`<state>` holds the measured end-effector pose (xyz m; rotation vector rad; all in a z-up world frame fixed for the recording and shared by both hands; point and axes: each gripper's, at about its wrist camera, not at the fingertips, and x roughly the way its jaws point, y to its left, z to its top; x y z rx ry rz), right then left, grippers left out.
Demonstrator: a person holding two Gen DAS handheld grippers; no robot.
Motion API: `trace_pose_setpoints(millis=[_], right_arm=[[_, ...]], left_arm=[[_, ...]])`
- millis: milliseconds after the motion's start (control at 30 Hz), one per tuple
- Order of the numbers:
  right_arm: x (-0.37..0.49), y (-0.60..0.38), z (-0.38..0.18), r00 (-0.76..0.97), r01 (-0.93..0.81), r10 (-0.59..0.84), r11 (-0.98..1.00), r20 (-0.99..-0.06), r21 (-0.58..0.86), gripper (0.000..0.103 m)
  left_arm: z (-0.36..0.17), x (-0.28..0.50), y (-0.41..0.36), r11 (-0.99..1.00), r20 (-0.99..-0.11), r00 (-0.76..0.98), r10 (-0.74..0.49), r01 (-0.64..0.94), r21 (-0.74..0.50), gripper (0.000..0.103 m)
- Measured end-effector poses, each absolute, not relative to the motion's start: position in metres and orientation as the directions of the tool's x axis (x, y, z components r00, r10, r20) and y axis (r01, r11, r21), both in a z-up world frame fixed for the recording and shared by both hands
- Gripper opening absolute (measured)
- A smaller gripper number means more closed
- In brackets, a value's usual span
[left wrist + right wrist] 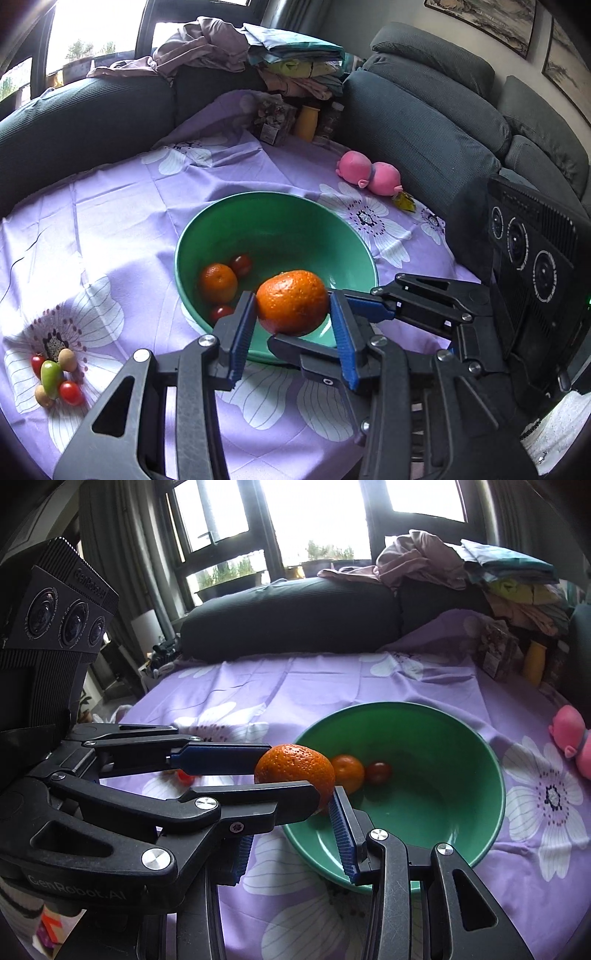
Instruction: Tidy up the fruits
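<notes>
The left gripper (pixel 291 325) reached over the near rim of the green bowl (pixel 354 236) with its blue-padded fingers (pixel 242 328) on either side of a large orange (pixel 291 301). From the left wrist view a sliver of gap seemed to show on each side of the fruit, so whether the pads were pinching it or only bracketing it could not be told for certain. The right gripper (pixel 332 314) came in from the right side, crossing the left one; its fingers also lay around the same large orange (pixel 291 771), one above and one below it in the right wrist view, and it too could not be judged as clamped or merely close.

Inside the bowl (pixel 461 812) lay a smaller orange (pixel 218 282) and two red cherry tomatoes (pixel 242 265), gathered against the left wall.

The bowl stood on a tabletop covered by a purple flowered cloth (pixel 129 206). Well apart from it, at the near left of the cloth, sat a small cluster of fruits (pixel 55 376): red tomatoes, a green one and some brown ones, touching each other. A pink plush toy (pixel 369 177) lay at the far right beside a dark sofa (pixel 424 129), and a pile of folded clothes (pixel 288 62) sat on the sofa behind.
</notes>
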<state>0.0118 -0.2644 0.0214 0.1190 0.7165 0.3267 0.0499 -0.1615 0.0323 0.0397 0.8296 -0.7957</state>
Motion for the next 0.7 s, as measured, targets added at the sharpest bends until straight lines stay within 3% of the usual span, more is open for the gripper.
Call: trace_pose_setpoints(millis=[700], right_arm=[[0.024,-0.281,-0.002,0.653,-0.205,0.325,0.945,-0.684,0.254,0.042]], left_arm=[[0.009,0.064,-0.174,0.723,-0.704,0.359,-0.613,0.614,-0.316,0.044]])
